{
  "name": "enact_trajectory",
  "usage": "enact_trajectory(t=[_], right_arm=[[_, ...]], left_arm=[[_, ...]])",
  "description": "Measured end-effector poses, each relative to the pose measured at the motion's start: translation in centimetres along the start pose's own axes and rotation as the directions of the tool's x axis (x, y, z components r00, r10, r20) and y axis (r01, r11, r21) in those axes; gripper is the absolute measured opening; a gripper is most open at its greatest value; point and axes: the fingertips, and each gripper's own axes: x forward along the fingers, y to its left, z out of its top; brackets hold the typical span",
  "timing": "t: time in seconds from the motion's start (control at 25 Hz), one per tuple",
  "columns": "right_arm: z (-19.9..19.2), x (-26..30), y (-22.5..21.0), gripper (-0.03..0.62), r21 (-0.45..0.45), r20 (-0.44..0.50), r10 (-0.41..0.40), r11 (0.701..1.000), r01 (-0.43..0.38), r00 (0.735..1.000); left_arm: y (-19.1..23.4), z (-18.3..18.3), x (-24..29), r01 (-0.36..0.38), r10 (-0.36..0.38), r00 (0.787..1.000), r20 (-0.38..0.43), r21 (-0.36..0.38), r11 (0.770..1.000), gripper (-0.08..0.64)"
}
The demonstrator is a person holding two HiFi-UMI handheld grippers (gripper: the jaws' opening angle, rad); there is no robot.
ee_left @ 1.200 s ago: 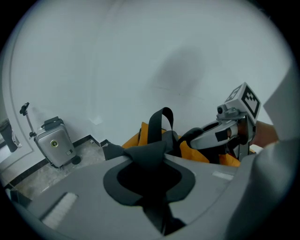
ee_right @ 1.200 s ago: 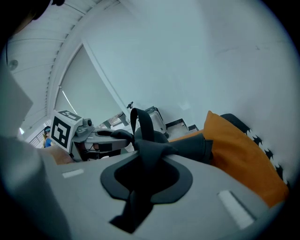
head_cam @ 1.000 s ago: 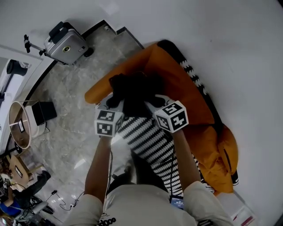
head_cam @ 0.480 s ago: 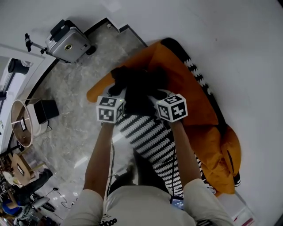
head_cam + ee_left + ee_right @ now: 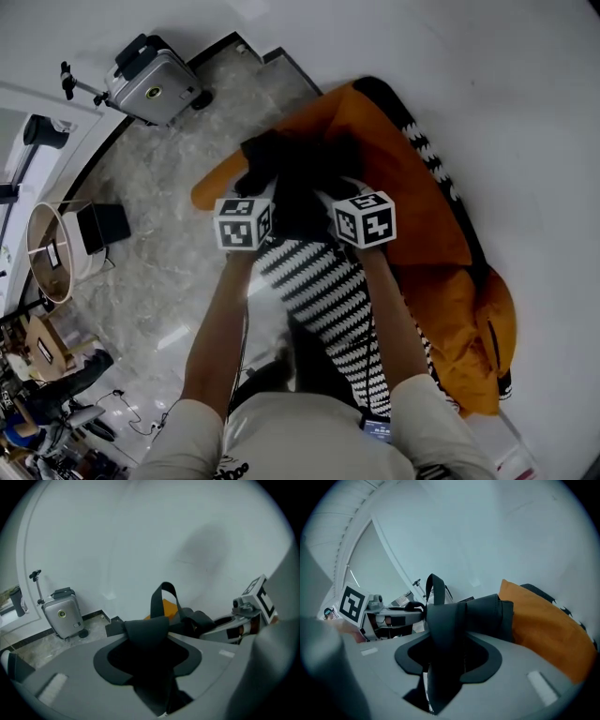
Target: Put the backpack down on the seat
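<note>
Backpack (image 5: 292,178): black woven cloth, matt, soft and crumpled. Its padded strap (image 5: 145,629): same dull black cloth, smooth face.

Seat (image 5: 398,178): orange cloth, matt, fine weave, slack and creased toward the near right end.

Striped cover (image 5: 323,295): black-and-white knit, ribbed, rough-looking.

Floor (image 5: 150,262): grey veined stone, polished, glossy, with patches of glare.

Suitcase (image 5: 155,82), far left: silver hard shell, ribbed, satin sheen, with black trim that looks plastic.

Wall (image 5: 506,84): white, smooth, matt.

Person's shirt (image 5: 300,441): pale cloth, matt.

A silver suitcase (image 5: 155,89) stands on grey marble floor (image 5: 150,281) beside the white wall (image 5: 487,94).
</note>
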Motion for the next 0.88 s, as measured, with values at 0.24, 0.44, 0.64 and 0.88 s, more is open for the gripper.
enact_trajectory(t=[0.24, 0.44, 0.64, 0.88], right_arm=[[-1.0, -0.5, 0.9, 0.243, -0.005, 0.018, -0.030, 1.000, 0.030, 0.999], [-2.5, -1.2, 1.9, 0.247, -0.023, 0.014, -0.052, 0.998, 0.052, 0.999], [-3.2, -2.2, 3.3, 0.253, -0.024, 0.025, -0.076, 0.997, 0.077, 0.997], [-3.8, -4.0, 4.9, 0.253, -0.006, 0.059, -0.118, 0.993, 0.118, 0.991]], left_arm=[[0.0, -2.9, -1.2, 0.026, -0.027, 0.999, -0.033, -0.032, 0.999, 0.209], [-0.3, -4.4, -2.5, 0.042, -0.045, 0.999, -0.028, -0.100, 0.994, 0.241], [0.1, -5.9, -4.7, 0.048, -0.052, 0.998, -0.033, -0.120, 0.992, 0.276], [0.5, -8.2, -7.2, 0.065, -0.072, 0.997, -0.038, -0.148, 0.987, 0.284]])
